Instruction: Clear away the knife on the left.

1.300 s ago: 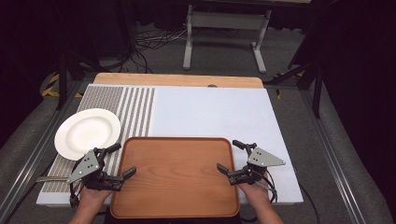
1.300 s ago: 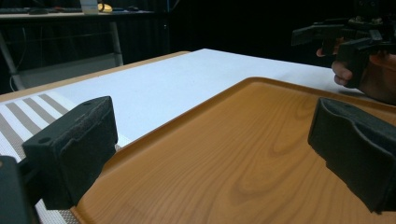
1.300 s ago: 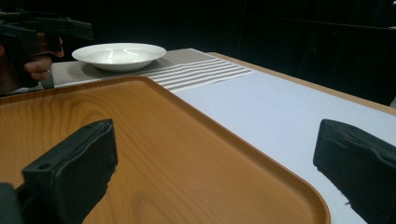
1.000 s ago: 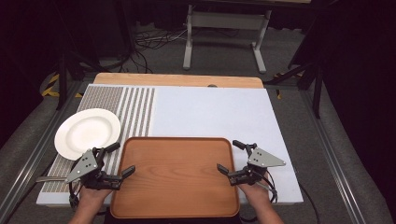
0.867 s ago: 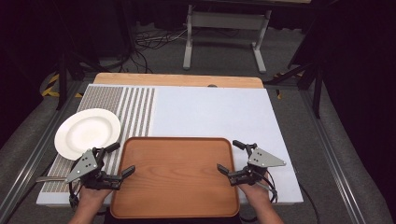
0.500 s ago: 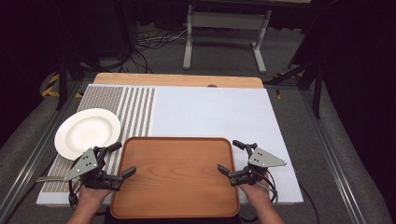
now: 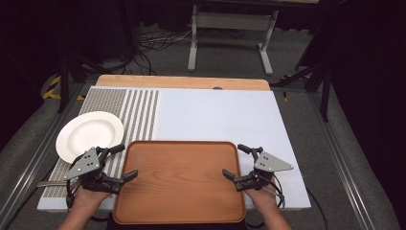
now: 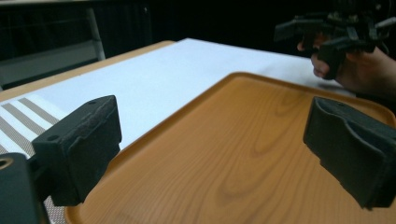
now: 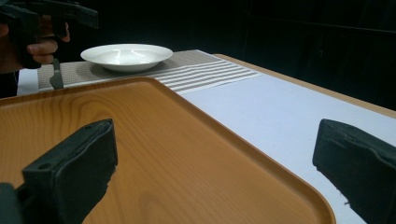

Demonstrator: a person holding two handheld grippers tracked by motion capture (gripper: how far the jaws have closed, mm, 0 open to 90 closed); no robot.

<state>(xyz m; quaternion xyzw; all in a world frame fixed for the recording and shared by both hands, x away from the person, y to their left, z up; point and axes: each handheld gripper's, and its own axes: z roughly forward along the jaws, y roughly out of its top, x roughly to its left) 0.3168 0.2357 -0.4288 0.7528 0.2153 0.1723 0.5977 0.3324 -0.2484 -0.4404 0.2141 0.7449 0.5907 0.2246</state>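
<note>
White plate beyond wooden tray

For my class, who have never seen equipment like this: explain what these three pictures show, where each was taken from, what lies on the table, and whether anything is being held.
There is no robot here. A person holds a hand-operated tool in each hand, each ending in a two-jawed claw.

The high view looks down from above the person's side of the table. The left claw is at the left, the right claw at the right.

The other two pictures come from small cameras riding on the tools. Each looks along its own two black jaws, which rise from the bottom of the picture, and each also catches the other hand farther off.

On the table lies a white cloth with a striped section. On it sit an empty wooden tray and an empty white plate, the plate left of the tray.

Both claws are open, one at each side of the tray. Nothing is held.
</note>
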